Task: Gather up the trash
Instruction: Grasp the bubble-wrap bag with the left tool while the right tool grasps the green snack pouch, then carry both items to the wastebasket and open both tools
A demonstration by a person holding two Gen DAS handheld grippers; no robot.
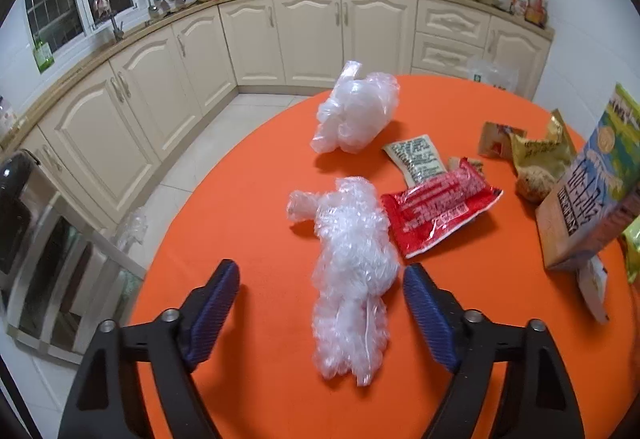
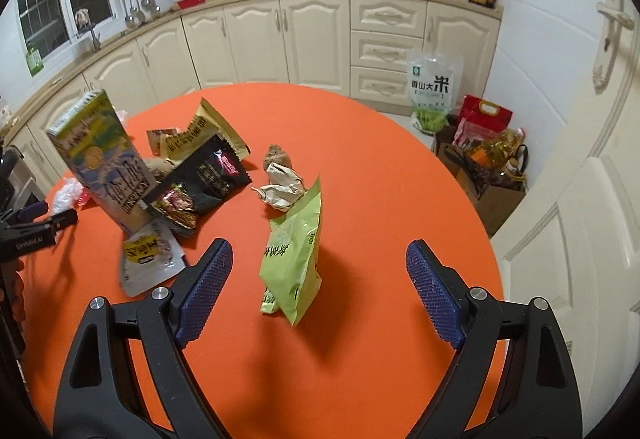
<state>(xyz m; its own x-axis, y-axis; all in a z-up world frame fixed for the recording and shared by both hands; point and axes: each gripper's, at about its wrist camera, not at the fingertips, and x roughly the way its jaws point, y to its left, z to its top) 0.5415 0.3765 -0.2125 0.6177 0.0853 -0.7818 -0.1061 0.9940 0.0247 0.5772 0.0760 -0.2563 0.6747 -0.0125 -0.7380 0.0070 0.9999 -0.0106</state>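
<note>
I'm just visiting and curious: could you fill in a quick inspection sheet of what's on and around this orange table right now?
Surface: round orange table, bare at its near edge.
Job's things: crumpled clear bag lying between the left gripper's fingers; green pouch standing ahead of the right gripper; red wrapper; crumpled paper.
Clutter: upright carton.
Grippers: left gripper open; right gripper open.
Cables: nothing seen.
Surroundings: cream cabinets, rice bag on floor.

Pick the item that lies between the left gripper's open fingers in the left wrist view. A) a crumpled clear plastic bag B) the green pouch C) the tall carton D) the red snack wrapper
A: the crumpled clear plastic bag lies on the orange table between the open fingers of the left gripper, untouched; the red snack wrapper lies farther off, to its right.
</note>
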